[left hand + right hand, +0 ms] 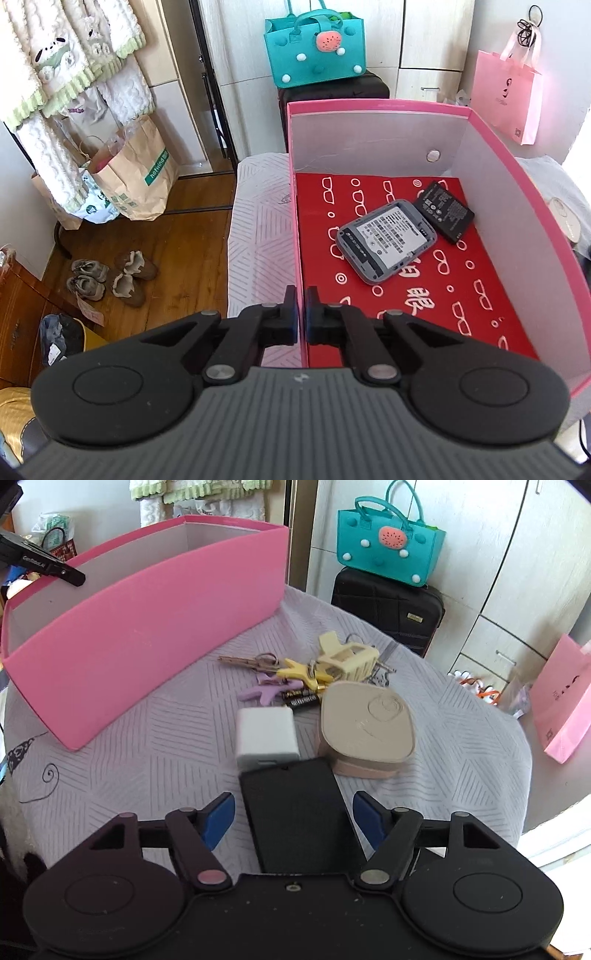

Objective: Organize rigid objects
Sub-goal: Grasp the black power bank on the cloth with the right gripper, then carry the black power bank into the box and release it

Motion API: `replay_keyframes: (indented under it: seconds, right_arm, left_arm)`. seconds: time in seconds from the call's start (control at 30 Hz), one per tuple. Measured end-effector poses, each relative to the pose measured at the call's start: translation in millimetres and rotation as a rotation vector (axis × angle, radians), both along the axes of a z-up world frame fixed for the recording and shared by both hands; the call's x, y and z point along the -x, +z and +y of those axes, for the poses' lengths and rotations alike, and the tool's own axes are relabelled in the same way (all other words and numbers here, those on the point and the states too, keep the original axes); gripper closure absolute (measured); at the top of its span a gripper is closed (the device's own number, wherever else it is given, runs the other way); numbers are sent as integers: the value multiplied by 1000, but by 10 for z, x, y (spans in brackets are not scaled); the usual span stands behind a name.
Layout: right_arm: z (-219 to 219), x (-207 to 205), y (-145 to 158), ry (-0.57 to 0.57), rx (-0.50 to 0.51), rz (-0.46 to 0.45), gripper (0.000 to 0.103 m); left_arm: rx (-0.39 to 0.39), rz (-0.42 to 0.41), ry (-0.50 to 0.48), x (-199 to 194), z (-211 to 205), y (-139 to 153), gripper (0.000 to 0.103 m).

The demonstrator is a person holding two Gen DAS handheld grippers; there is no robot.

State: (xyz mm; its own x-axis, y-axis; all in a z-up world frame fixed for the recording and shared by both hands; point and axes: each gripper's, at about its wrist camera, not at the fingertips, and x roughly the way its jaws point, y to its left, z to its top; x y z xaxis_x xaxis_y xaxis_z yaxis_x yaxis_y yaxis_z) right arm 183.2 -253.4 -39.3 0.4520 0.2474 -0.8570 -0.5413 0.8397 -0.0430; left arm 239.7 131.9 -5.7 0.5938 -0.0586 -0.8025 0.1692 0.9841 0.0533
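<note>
My left gripper point(301, 314) is pinched together on the near wall of the pink box point(376, 107), the pads squeezing the thin cardboard edge between them. Looking past it into the box, I see a red liner printed with white spectacles point(424, 295). On it lies a grey pocket router point(386, 243) with its back cover off, label side up, and just beside its far right corner a black flat battery point(447, 211), the two touching or nearly so. The box stands on a pale quilted cloth point(147, 746).

My right gripper point(293, 818) hangs over that cloth with its blue pads standing wide apart. A black flat panel point(299, 812) lies between them, but neither pad presses on it; there is a gap on each side. Just beyond the panel's far edge sits a white charger cube point(266, 738), and to its right a beige rounded case point(365, 731), the case's near corner close to the panel. Behind these, two black AA cells point(301, 698) lie side by side, next to a purple star-shaped charm point(264, 692), a yellow one point(299, 670), a bunch of keys point(245, 661) and a cream-coloured basket charm point(349, 656). All of this heap lies to the right of the pink box, outside it.

Farther back, a teal felt bag point(388, 550) rests on a black suitcase point(388, 605).
</note>
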Motion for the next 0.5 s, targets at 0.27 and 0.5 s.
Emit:
replay_keyframes:
  seconds: [0.27, 0.5]
  right_arm:
    - [62, 43, -83, -7, 12, -12, 26]
    - [206, 92, -24, -65, 1, 14, 32]
  left_arm:
    - [-10, -22, 0, 17, -18, -81, 100]
    - [-39, -39, 9, -10, -56, -164, 99]
